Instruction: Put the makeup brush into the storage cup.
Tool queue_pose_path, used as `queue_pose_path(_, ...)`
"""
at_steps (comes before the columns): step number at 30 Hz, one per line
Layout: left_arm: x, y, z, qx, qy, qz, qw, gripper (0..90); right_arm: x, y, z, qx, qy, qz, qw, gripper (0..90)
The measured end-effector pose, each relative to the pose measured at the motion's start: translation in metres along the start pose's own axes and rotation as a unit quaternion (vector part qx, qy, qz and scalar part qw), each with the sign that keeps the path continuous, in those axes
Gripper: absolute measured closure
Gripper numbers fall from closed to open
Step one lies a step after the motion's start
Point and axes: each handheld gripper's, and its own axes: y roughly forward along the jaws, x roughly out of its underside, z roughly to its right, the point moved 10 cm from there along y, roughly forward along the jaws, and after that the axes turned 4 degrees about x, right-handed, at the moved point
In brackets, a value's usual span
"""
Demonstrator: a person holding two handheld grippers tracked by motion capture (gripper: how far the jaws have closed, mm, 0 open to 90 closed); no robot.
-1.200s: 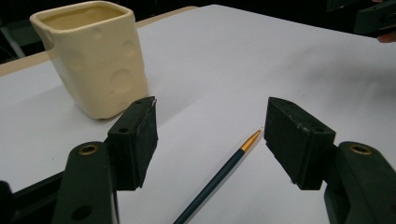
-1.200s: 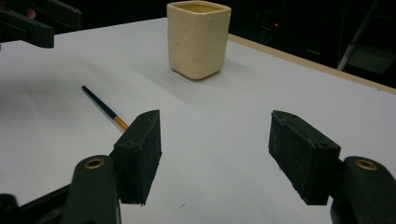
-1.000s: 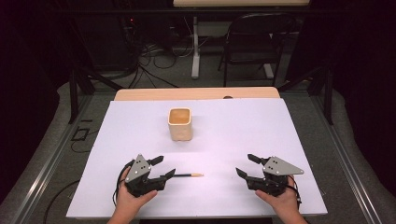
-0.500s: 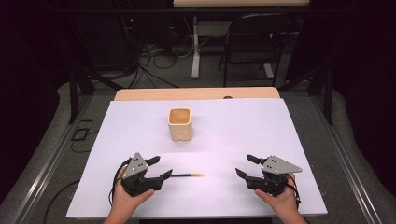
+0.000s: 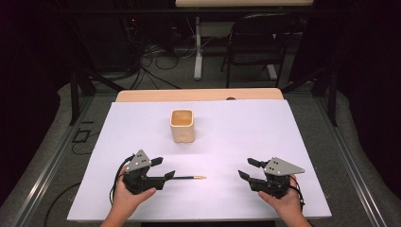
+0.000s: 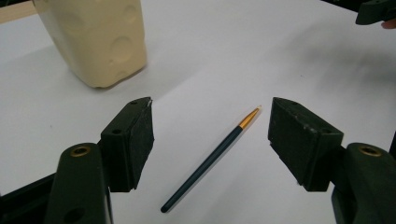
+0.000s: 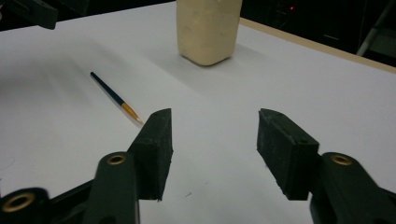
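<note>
The left gripper [image 6: 212, 135], fingers open astride the pen [image 6: 210, 159], should close squarely mid-barrel; the right gripper [image 7: 212, 154], empty, has been closing.

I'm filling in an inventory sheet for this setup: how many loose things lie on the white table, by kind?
Pen, dark with a gold tip: 1
Cream square cup: 1
Total: 2
</note>
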Motion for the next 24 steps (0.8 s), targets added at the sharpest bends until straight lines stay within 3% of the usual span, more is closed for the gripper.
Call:
queue_pose_path(2, 0.001, 0.002, 0.000, 0.005, -0.002, -0.011, 0.9999, 32.3, 0.001, 0.000, -0.001, -0.002, -0.001, -0.006, 1.0000, 47.1)
queue_pose_path(6, 0.002, 0.006, -0.002, -0.002, 0.001, -0.024, 0.9997, 32.4, -0.003, 0.000, -0.001, 0.002, -0.007, 0.004, 1.0000, 45.2)
queue_pose_path(10, 0.000, 0.005, -0.005, -0.009, 0.008, -0.030, 0.9995, 32.4, -0.002, 0.000, -0.001, 0.006, -0.008, -0.003, 0.9999, 43.6)
queue_pose_path(15, -0.005, 0.002, -0.009, -0.012, 0.000, -0.034, 0.9993, 31.6, -0.008, -0.002, -0.001, 0.012, -0.017, 0.013, 0.9997, 38.9)
queue_pose_path(21, -0.008, 0.001, -0.013, -0.008, 0.000, -0.044, 0.9990, 25.5, -0.004, 0.000, -0.002, 0.007, -0.001, 0.000, 1.0000, 31.5)
queue_pose_path(24, -0.008, 0.002, -0.015, -0.008, 0.002, -0.050, 0.9987, 24.7, -0.004, 0.000, -0.001, 0.010, -0.007, -0.003, 0.9999, 30.7)
